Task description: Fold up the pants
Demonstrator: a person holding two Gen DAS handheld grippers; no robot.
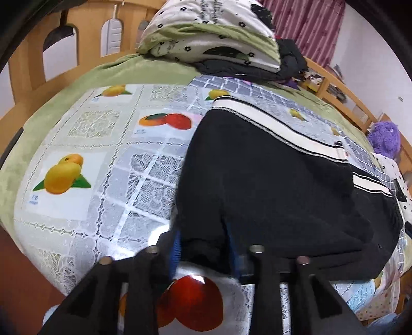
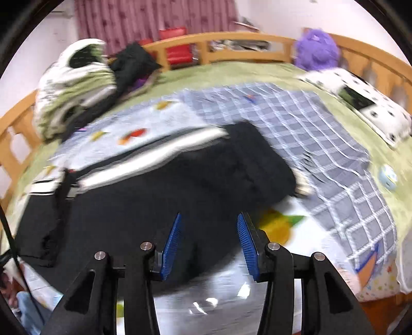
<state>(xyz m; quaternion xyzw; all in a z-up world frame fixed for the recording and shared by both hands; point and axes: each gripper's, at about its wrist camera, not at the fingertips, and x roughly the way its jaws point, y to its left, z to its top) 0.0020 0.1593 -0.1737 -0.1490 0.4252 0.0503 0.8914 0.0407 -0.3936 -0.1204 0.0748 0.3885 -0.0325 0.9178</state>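
The black pants lie spread on a fruit-printed lace cloth that covers the middle of the bed, and a white side stripe with thin dark lines runs along their far edge. In the left wrist view, the left gripper is at the near edge of the pants: dark fabric sits bunched between its two blue pads, so the jaws are apart but have the cloth between them, and I cannot tell if they press on it firmly. In the right wrist view, which is blurred, the right gripper has its jaws clearly apart, with the blue pads over the near edge of the pants; nothing is held between them. Under the lace cloth lies a green bedspread. At the far side of the bed a folded quilt with small black flowers rests on a pile of dark clothes. A purple plush toy sits by the wooden bed rail, and a red-pink curtain hangs behind. A grey checked cloth lies beside the pants, to the right.
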